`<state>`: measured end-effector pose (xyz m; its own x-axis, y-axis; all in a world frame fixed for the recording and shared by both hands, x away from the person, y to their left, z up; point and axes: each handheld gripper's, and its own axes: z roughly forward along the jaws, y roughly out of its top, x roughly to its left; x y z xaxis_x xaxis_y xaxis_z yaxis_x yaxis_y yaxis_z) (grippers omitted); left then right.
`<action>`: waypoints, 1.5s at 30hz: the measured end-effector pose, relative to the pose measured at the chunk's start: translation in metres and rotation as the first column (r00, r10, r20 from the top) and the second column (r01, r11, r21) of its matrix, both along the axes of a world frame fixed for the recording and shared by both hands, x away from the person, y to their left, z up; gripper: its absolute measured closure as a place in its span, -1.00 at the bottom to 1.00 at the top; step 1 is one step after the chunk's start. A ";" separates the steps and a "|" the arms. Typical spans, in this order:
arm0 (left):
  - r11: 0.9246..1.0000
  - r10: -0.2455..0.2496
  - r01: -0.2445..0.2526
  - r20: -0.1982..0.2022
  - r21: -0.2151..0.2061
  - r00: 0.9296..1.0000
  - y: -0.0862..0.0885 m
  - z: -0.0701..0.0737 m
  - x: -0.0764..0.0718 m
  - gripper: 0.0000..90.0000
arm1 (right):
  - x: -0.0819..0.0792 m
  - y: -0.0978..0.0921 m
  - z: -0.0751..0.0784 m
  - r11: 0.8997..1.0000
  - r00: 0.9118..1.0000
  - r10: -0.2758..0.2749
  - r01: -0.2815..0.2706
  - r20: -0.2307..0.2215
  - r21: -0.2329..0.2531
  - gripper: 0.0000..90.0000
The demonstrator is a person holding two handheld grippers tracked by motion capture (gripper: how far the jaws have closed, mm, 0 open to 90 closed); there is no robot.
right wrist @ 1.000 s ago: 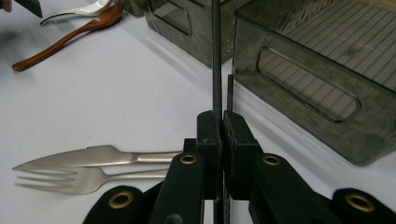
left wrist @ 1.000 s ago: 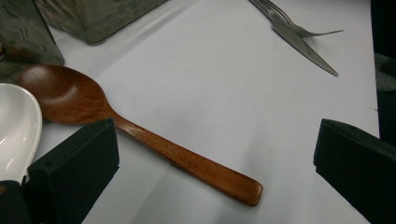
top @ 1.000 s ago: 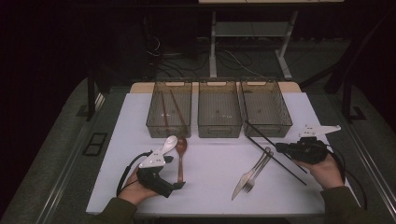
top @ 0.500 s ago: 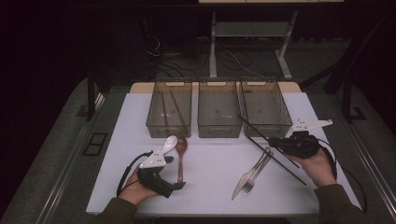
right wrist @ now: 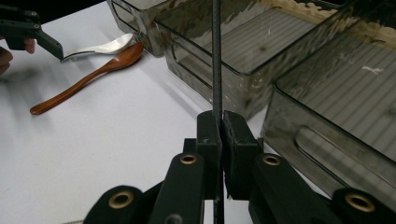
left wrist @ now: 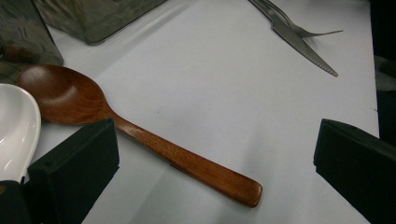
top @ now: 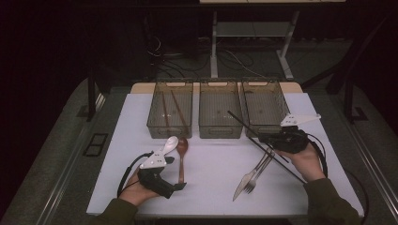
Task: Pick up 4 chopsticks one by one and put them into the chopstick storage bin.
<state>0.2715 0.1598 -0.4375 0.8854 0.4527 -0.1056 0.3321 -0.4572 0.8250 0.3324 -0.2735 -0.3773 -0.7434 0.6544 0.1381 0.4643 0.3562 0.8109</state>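
Observation:
My right gripper [top: 264, 139] [right wrist: 218, 122] is shut on a thin black chopstick [top: 244, 125] [right wrist: 217, 56], held slanting above the table. Its far end reaches over the bins, near where the middle bin [top: 220, 129] meets the right bin [top: 280, 101]. My left gripper [top: 172, 176] [left wrist: 215, 135] rests open at the front left, its jaws either side of the handle of a wooden spoon [top: 181, 154] [left wrist: 154, 147]. A white spoon [top: 171, 143] [left wrist: 14, 128] lies beside the wooden spoon's bowl. A fork and a knife [top: 252, 172] [left wrist: 299, 39] lie together at the front right.
Three clear grey bins stand in a row at the back of the white table [top: 211, 197]. The left bin [top: 155, 126] holds two brown chopsticks [top: 165, 112]. A cable trails from each gripper.
My right gripper has moved left and toward the bins, carrying the black chopstick with it. The left gripper and both spoons have stayed put.

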 end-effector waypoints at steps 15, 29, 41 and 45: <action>1.000 0.006 -0.006 -0.005 -0.007 1.000 0.000 0.000 0.000 -1.00 | 0.010 0.032 0.003 0.999 0.999 0.030 -0.030 0.016 -0.019 0.91; 1.000 0.007 -0.007 -0.008 -0.005 1.000 -0.001 -0.001 0.000 -1.00 | 0.023 0.065 0.002 0.999 0.999 0.042 -0.042 0.012 -0.018 0.91; 1.000 0.010 -0.010 -0.009 -0.014 1.000 -0.001 0.000 -0.001 -1.00 | 0.048 0.102 0.011 0.998 0.999 0.038 -0.039 -0.017 -0.045 0.91; 1.000 0.006 -0.006 -0.008 -0.011 1.000 -0.001 0.000 -0.001 -1.00 | 0.057 0.120 0.013 0.997 0.999 0.042 -0.043 -0.027 -0.059 0.91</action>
